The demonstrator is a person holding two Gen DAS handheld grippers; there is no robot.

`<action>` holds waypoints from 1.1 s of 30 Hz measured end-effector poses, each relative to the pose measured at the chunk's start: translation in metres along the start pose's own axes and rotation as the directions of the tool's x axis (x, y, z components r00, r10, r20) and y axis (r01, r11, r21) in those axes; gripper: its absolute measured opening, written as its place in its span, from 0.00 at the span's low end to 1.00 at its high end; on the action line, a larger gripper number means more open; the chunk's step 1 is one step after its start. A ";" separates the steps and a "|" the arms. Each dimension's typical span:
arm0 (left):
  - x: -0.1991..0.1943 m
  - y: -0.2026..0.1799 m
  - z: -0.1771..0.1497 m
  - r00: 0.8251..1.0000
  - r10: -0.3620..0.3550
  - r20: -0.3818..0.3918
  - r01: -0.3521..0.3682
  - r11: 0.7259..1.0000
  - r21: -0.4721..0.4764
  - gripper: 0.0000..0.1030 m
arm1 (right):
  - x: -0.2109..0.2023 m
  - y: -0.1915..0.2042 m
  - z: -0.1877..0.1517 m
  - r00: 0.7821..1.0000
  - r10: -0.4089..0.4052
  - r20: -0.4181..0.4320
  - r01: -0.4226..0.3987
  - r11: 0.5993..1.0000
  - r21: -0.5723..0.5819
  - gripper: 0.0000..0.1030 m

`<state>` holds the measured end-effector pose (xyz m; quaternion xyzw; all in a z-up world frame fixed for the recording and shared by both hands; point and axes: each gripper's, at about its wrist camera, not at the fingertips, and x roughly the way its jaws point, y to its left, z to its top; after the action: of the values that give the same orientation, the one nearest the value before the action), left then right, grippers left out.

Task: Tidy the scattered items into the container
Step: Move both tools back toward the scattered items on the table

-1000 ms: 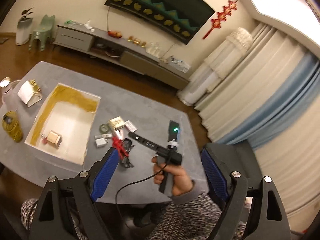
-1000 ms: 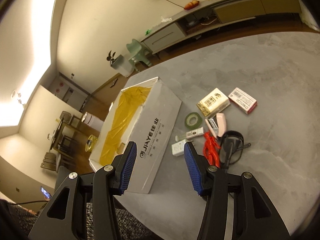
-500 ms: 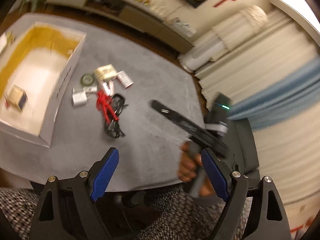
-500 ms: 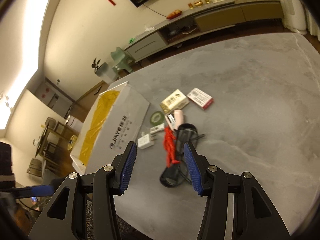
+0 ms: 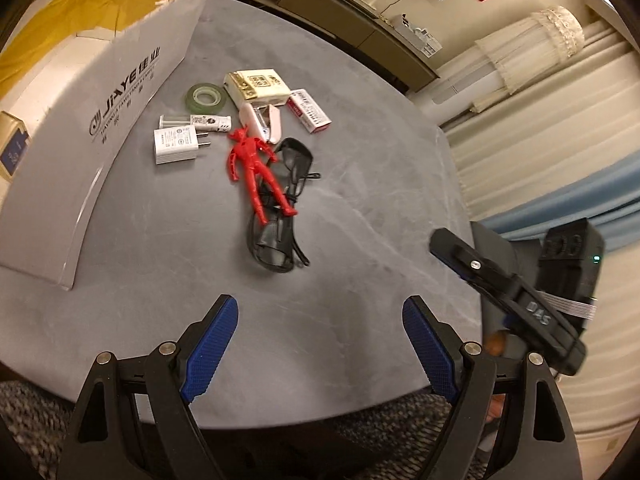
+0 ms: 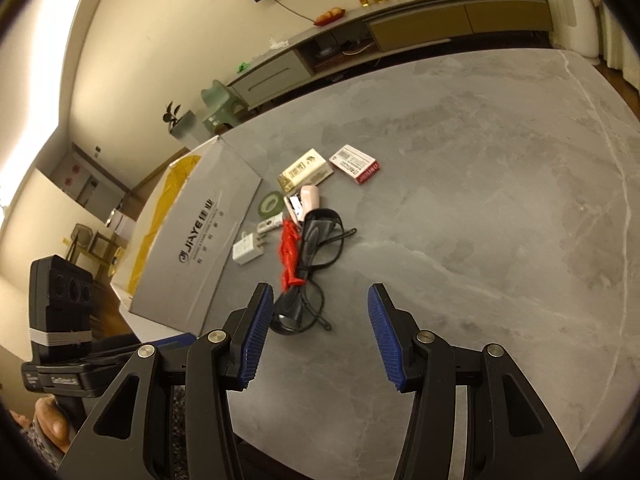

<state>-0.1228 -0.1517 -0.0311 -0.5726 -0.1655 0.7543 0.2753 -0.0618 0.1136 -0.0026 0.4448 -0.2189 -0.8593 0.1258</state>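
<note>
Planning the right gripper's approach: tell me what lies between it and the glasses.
Only bare grey table, in the right wrist view, separates the right gripper from the glasses.

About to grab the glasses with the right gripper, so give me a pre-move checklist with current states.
1. Right gripper open and empty: ok.
2. Left gripper open and empty, held short of the pile: ok.
3. Black glasses free to lift: not ok, the red figure lies across them.
4. Glasses between the right fingers: not ok, they lie just ahead, off toward the left pad.
5. White box open at the top: ok.
6. Room left in the box: cannot tell, most of the inside is hidden.
</note>
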 end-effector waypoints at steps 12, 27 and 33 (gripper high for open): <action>0.048 -0.002 0.023 0.998 0.039 0.053 -0.047 0.987 0.152 0.83 | 0.036 0.007 -0.003 0.998 -0.026 -0.049 0.022 0.997 -0.077 0.52; 0.072 0.060 0.057 0.972 0.151 0.179 -0.176 0.976 0.129 0.55 | 0.100 0.022 0.009 0.990 -0.064 -0.124 0.047 0.990 -0.137 0.49; 0.072 0.066 0.065 0.966 0.175 0.188 -0.202 0.970 0.133 0.55 | 0.132 0.034 0.009 0.985 -0.067 -0.158 0.046 0.990 -0.132 0.51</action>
<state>-0.2139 -0.1561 -0.1049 -0.4947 -0.0763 0.8349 0.2289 -0.1446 0.0322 -0.0752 0.5105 -0.1398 -0.8357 0.1469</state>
